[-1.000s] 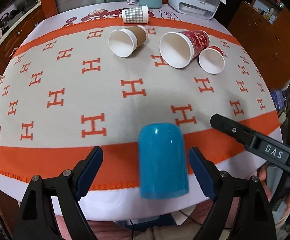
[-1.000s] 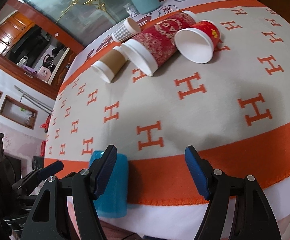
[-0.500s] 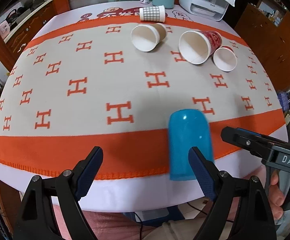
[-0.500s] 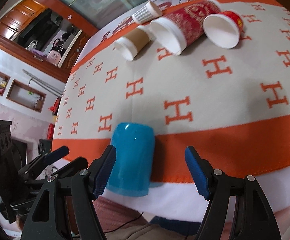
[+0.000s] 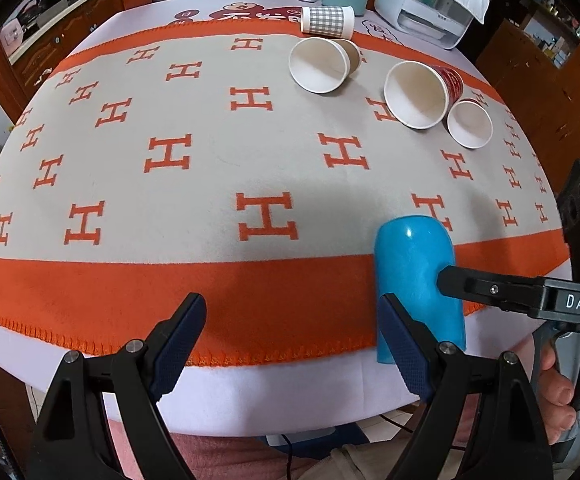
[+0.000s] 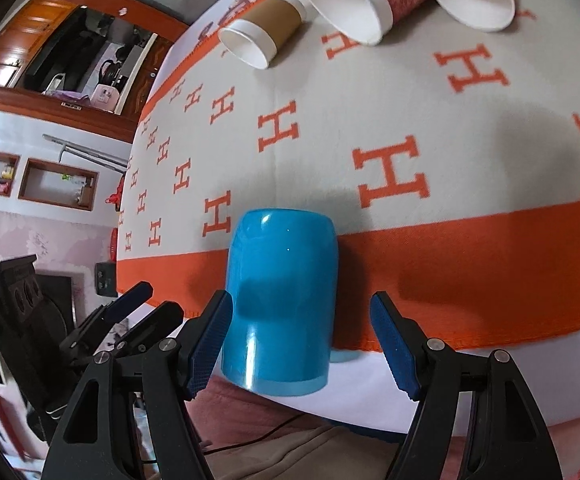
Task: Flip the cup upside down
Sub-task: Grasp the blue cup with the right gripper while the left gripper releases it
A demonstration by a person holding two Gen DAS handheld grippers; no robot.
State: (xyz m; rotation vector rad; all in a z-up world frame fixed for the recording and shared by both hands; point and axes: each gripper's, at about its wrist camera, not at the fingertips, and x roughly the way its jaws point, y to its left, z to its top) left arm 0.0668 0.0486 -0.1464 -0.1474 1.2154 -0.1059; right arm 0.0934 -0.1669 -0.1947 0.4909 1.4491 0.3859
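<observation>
Orange-and-cream blanket with an H pattern [image 5: 217, 184] covers the table, and a glossy blue plastic cup [image 5: 418, 280] lies on its side at the near edge, on the orange border, closed end pointing away and mouth overhanging toward the person.

From the left wrist view, the left gripper [image 5: 294, 344] is spread wide and holds nothing; the cup sits just beyond its right-hand finger, outside the gap. One black finger of the right gripper [image 5: 490, 292] crosses in front of the cup's side. Four paper cups [image 5: 414, 92] lie tipped over well beyond the blue cup.

From the right wrist view, the right gripper [image 6: 302, 348] is also spread, with the blue cup [image 6: 281, 304] between its fingers, closer to the left one; whether that pad touches it I cannot tell.

The step in hand looks like the reach for a grasp. Next comes closing on the cup's wall, lifting and turning it mouth down.
</observation>
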